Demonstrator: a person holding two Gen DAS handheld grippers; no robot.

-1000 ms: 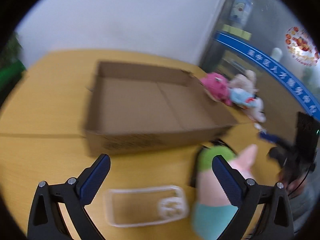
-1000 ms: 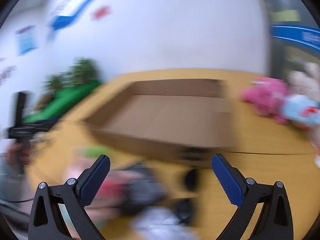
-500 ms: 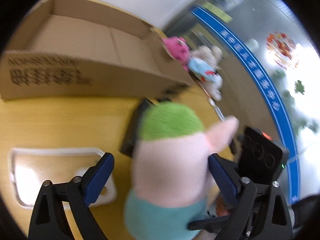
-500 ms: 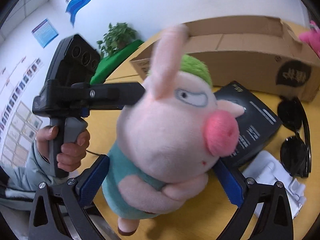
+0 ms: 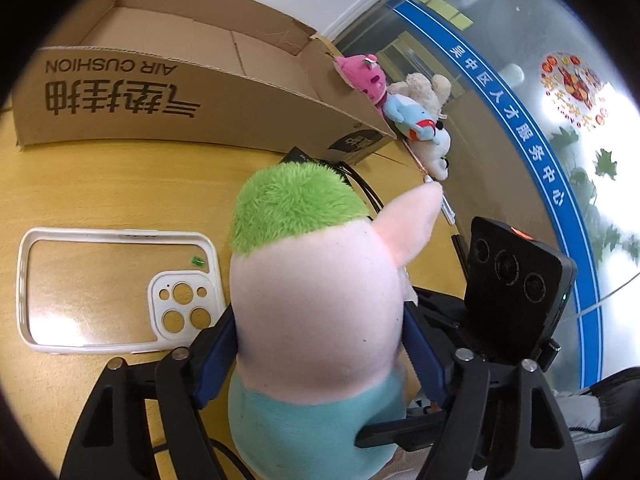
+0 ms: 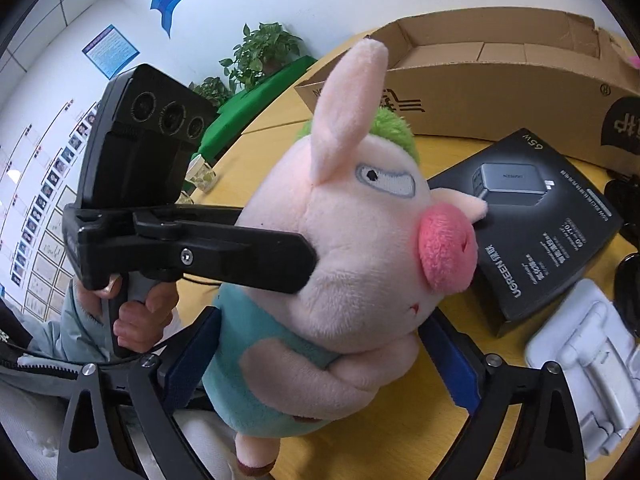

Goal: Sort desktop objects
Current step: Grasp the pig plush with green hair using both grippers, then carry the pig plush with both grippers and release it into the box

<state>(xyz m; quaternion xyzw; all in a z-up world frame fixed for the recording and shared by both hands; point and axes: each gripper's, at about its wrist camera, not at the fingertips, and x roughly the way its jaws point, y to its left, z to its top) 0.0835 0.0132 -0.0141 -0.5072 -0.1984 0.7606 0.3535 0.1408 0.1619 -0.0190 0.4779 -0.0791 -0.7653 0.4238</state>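
Gripping plush pig now, left claw closed since earlier

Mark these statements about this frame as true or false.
1. The fingers of the left gripper squeeze the pig plush. True.
2. The phone case sits inside the cardboard box. False: the phone case lies on the table, in front of the cardboard box.
3. A black charger box lies on the table near the cardboard box. True.
4. The pig plush has blue hair. False: its hair is green.
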